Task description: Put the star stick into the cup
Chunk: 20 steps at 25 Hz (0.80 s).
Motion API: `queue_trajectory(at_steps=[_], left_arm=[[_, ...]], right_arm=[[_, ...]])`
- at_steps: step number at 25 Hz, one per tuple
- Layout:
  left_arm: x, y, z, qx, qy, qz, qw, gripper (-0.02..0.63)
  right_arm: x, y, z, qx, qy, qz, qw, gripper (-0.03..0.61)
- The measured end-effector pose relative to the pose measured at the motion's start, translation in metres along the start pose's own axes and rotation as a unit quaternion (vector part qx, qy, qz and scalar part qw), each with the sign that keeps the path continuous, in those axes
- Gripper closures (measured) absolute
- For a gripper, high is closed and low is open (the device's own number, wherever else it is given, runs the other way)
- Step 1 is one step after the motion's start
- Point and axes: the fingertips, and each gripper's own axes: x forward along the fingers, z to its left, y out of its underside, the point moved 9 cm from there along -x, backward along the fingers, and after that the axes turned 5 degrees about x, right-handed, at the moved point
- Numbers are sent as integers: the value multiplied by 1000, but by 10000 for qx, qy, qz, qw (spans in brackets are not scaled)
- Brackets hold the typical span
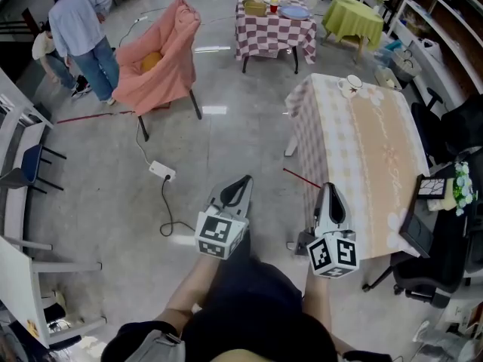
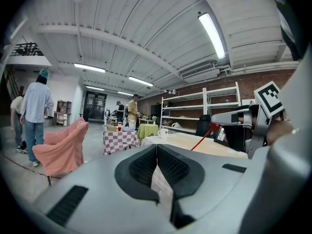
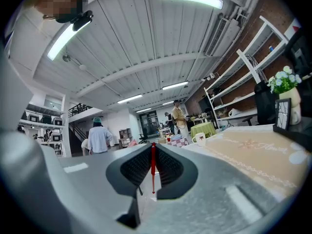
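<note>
Status: right tongs (image 1: 329, 188) are clenched on the star stick (image 1: 302, 179). The thin red shaft is pinched between the pads near one end, and the free length pokes out ahead and to the left of the tips. In the right gripper view it reads as a red line straight down the seam of the jaws. I can't make out the star end in any view, since the shaft is too thin in the head view, so I'm going by the task's name for it.

Left tongs (image 1: 245, 180) are clenched on nothing: the pads meet and the seam is bare. My guess is it's idle, riding beside the right one. One hand is plenty for a stick this light.

Target cup (image 1: 351, 86) is a white mug with a handle, upright at the far end of the long table (image 1: 377, 172) with the beige patterned cloth. It's well apart from both tongs. Both tongs sit roughly level near the table's near left corner.

Judgement: this is the carry phase, with nothing in the cup yet. Gripping near the end leaves a long free length to lead into the mug's mouth, which makes sense. The next move needs an approach along the table, then tipping the stick down over the rim. Risks are the shaft swivelling in the pads or knocking a light mug over.
</note>
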Motion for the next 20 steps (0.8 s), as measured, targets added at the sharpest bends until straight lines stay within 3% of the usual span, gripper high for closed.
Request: queue_trajectory(at_steps=[20], left_arm=[[115,-25,68,-26,147,82,9999,601]], right_arm=[[143,-22,-19,-19,-41,59,10000,563]])
